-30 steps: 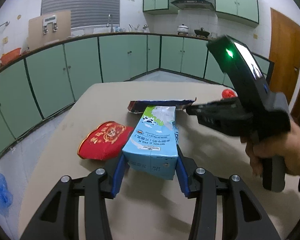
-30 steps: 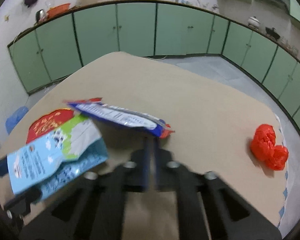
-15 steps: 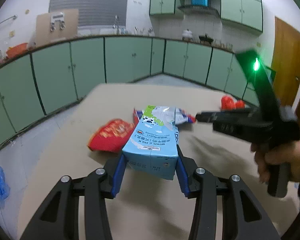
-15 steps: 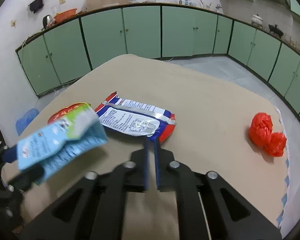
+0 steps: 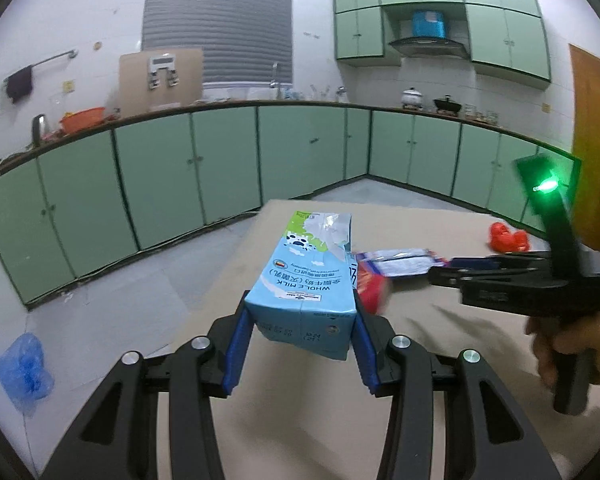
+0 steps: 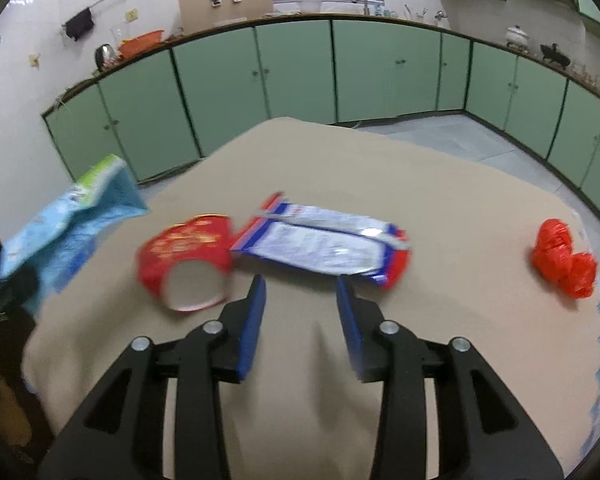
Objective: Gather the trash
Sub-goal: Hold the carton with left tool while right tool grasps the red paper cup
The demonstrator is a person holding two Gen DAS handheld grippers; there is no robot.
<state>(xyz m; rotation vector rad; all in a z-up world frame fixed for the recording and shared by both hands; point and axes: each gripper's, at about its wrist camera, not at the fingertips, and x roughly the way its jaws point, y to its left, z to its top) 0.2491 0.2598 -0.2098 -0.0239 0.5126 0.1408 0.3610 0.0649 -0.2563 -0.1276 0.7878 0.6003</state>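
Observation:
My left gripper (image 5: 302, 312) is shut on a blue milk carton (image 5: 310, 280) and holds it in the air above the table's left part; the carton also shows in the right wrist view (image 6: 72, 224). My right gripper (image 6: 300, 292) is open and empty just before a blue and silver snack wrapper (image 6: 324, 244) lying flat on the table. A red paper bowl (image 6: 186, 256) lies on its side to the wrapper's left. A crumpled red plastic bag (image 6: 562, 258) lies at the table's right edge.
The beige table (image 6: 380, 176) has its far edge toward green cabinets (image 5: 220, 168) along the walls. A blue plastic bag (image 5: 22, 372) lies on the floor at the left. A brown door (image 5: 596, 136) stands at the right.
My left gripper has lifted the milk carton up and swung it left. My right gripper has let go of the snack wrapper, opened and drawn back; the wrapper now lies on the table.

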